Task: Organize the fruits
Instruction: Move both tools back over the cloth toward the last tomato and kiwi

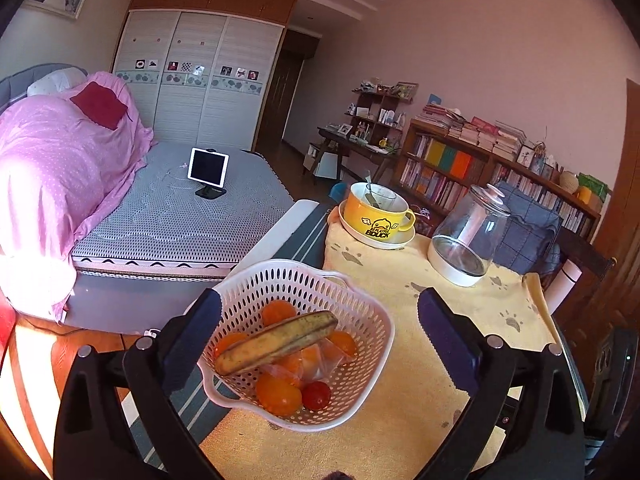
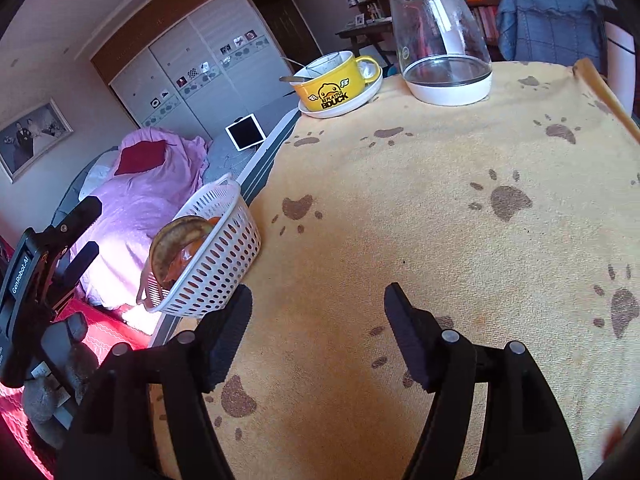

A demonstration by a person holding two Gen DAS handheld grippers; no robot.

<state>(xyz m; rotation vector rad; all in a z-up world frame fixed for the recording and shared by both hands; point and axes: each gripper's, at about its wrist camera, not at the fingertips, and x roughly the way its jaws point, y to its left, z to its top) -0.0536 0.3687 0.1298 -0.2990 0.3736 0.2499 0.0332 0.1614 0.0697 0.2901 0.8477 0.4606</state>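
A white perforated basket (image 1: 372, 312) stands at the left edge of the towel-covered table. It holds a browned banana (image 1: 276, 342) lying across several oranges (image 1: 278, 394), some of them in a clear bag, and a small red tomato (image 1: 316, 395). My left gripper (image 1: 320, 308) is open and hovers over the basket, with one finger past each side wall. In the right wrist view the basket (image 2: 224, 264) and banana (image 2: 176, 240) sit far left, with the left gripper (image 2: 90, 232) beside them. My right gripper (image 2: 319, 296) is open and empty above bare towel, right of the basket.
A yellow paw-print towel (image 2: 420, 200) covers the table. At its far side stand a yellow duck mug (image 1: 378, 218) with a spoon on a white saucer and a glass kettle (image 1: 468, 236). A chair with a blue cushion (image 1: 524, 236) is behind. A bed lies left.
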